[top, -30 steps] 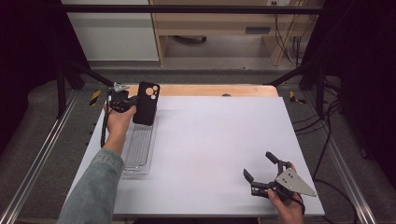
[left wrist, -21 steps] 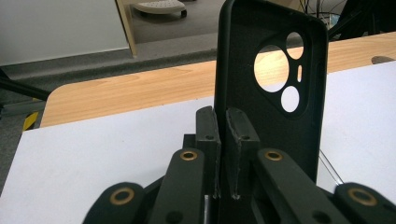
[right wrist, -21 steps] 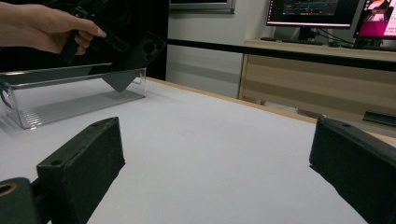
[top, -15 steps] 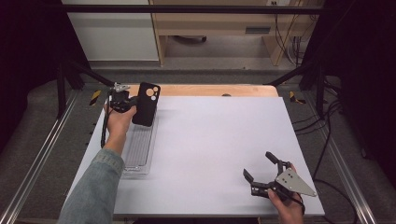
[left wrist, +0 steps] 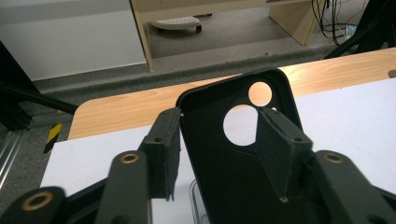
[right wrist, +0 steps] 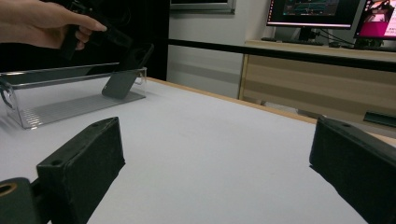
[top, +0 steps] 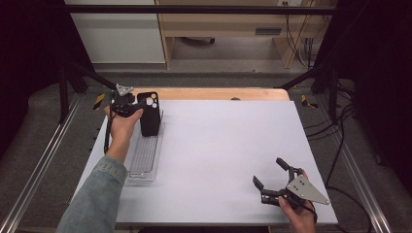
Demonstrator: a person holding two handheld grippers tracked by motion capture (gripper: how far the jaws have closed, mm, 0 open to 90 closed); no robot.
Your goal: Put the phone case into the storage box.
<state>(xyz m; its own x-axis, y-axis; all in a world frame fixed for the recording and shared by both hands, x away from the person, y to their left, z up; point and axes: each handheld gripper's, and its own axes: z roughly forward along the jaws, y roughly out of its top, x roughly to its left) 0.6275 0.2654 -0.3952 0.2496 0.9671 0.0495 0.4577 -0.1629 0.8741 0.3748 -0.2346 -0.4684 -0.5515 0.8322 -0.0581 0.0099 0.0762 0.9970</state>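
A clear tray lies along the left edge of the white tabletop, its far end near the far left corner. A black phone case stands tilted in that far end. The left gripper reaches it from the left, and its fingers have just been opening, the case's edge between them. Near the front right corner the right gripper rests above the tabletop, fingers spread wide, holding nothing.

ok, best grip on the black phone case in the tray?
Take the phone case by its two long edges near the camera-cutout end, coming from above: it leans upright in the clear tray, that end free. The left gripper straddles it there, jaws just opened.
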